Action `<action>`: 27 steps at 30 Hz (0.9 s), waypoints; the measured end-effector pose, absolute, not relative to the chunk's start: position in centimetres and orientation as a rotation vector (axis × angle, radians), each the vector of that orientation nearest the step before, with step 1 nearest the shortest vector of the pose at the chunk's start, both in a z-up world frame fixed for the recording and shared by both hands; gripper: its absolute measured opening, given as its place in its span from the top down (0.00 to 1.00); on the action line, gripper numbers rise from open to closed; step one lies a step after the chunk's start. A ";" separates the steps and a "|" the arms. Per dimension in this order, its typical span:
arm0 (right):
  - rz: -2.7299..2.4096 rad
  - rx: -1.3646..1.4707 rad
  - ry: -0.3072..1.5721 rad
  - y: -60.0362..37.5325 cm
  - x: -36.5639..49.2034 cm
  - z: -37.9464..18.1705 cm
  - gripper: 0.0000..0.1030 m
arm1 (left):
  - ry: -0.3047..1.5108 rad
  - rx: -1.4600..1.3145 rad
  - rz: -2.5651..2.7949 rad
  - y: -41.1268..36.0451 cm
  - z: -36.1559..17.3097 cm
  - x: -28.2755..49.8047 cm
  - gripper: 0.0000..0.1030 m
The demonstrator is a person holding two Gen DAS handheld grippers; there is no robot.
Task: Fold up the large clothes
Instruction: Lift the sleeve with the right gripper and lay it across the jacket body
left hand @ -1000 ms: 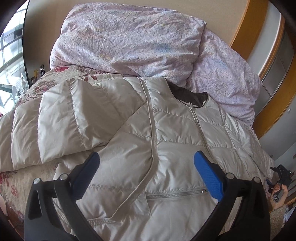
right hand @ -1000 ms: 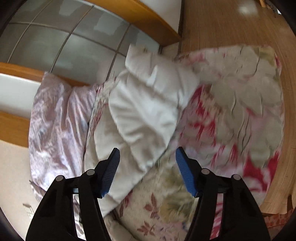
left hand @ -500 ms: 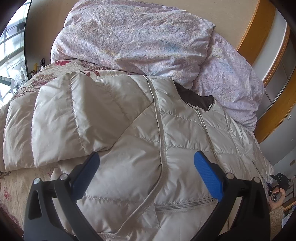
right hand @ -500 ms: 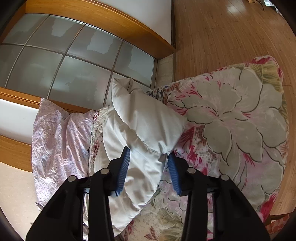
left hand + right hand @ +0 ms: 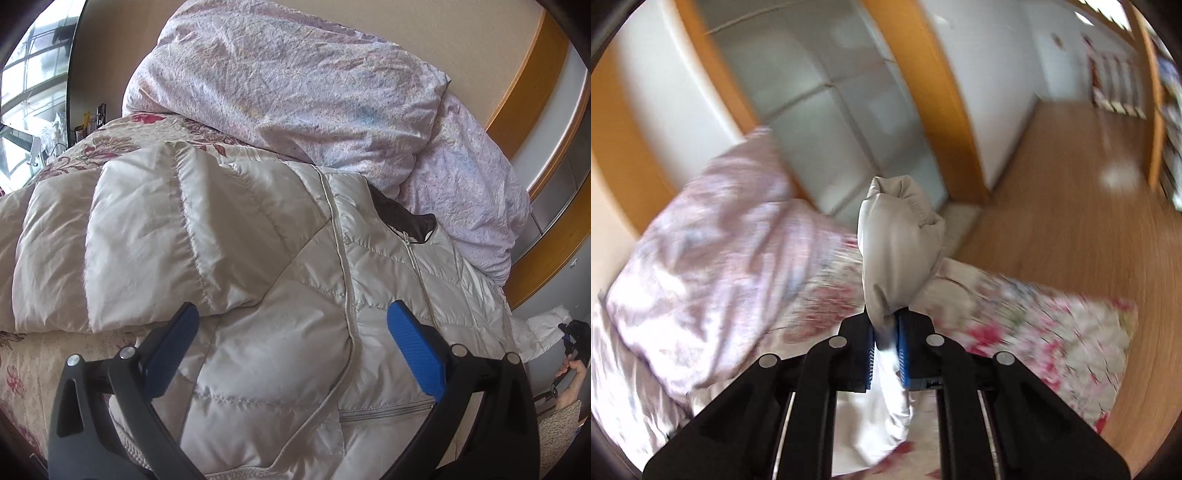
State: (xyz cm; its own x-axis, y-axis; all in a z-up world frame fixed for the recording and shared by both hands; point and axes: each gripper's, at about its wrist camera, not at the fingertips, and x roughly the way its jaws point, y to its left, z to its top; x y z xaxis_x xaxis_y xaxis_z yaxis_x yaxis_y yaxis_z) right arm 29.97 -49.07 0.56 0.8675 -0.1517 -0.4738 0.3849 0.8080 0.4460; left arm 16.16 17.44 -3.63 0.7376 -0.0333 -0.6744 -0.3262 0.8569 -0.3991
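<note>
Right claw [image 5: 886,341] clamped on the sleeve [image 5: 899,251], jaws just drawn together around it; left claw [image 5: 291,339] spread wide above the puffer jacket [image 5: 258,295] lying on the bed [image 5: 22,373]. Best carried across the chest smoothly, kept taut, then laid flat without bunching.

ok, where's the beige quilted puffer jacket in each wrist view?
Left wrist: beige quilted puffer jacket fills the centre, spread on the bed under the open left gripper.
Right wrist: only its sleeve end, mid-frame, pinched in the right gripper.
Shared landmark: lilac crinkled pillow.
</note>
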 end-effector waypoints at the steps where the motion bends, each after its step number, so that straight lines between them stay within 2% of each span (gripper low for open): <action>1: -0.237 0.504 0.410 -46.5 30.2 2.2 0.89 | 0.727 -0.544 0.169 17.8 -3.6 16.0 0.02; 5: -0.004 0.345 0.355 -37.4 30.3 5.7 0.89 | 0.695 -0.597 0.178 19.0 -3.4 15.1 0.02; 10: 0.267 0.233 0.386 -27.4 30.9 6.1 0.89 | 0.590 -0.637 0.229 20.7 -2.7 13.0 0.02; 18: 0.534 0.078 0.649 -14.8 31.8 -0.3 0.89 | 0.547 -0.576 0.307 22.5 -1.6 10.6 0.02; 27: 0.537 -0.105 0.789 -7.0 30.7 -5.8 0.89 | 0.568 -0.620 0.338 24.3 -2.7 9.0 0.02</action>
